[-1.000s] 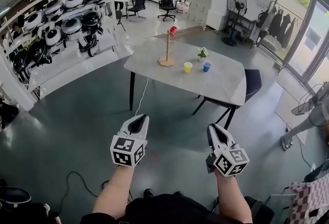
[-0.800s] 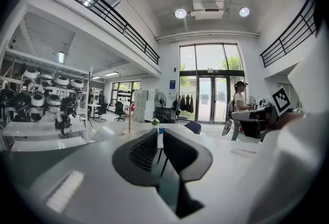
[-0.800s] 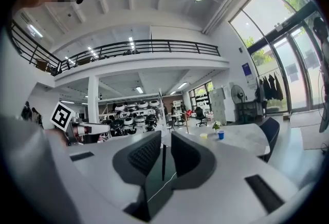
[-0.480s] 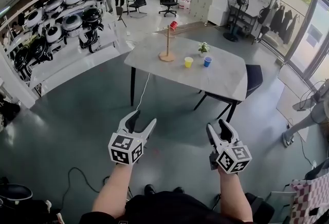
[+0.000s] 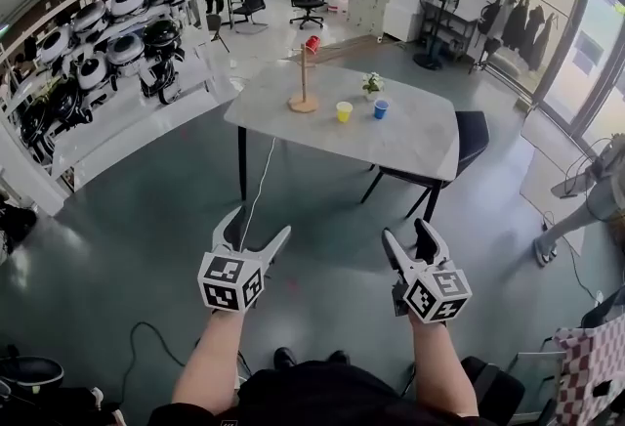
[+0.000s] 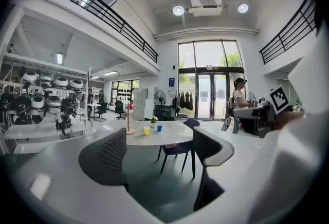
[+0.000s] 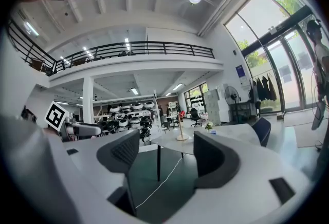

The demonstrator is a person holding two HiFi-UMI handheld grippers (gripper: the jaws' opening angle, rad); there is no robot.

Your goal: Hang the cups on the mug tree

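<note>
Well short of the tabletop (image 5: 410, 136), left tongs (image 5: 257, 227) and right tongs (image 5: 408, 234) have just been opening, both empty; a hasty reach could topple the yellow cup (image 5: 344, 110) or mug tree (image 5: 303, 72).

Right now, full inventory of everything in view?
table: 1, pale grey, mid-floor ahead
mug tree: 1, wooden, table's far left
red cup: 1, red, top of the mug tree
yellow cup: 1, yellow, on table right of mug tree
blue cup: 1, blue, right of yellow cup
plant: 1, green, on table behind the cups
chair: 1, dark, table's right side
shelving: 1, white, left, holding round units
left gripper: 1, white, low left; jaws just opened, nothing between
right gripper: 1, white, low right; jaws just opened, nothing between
</note>
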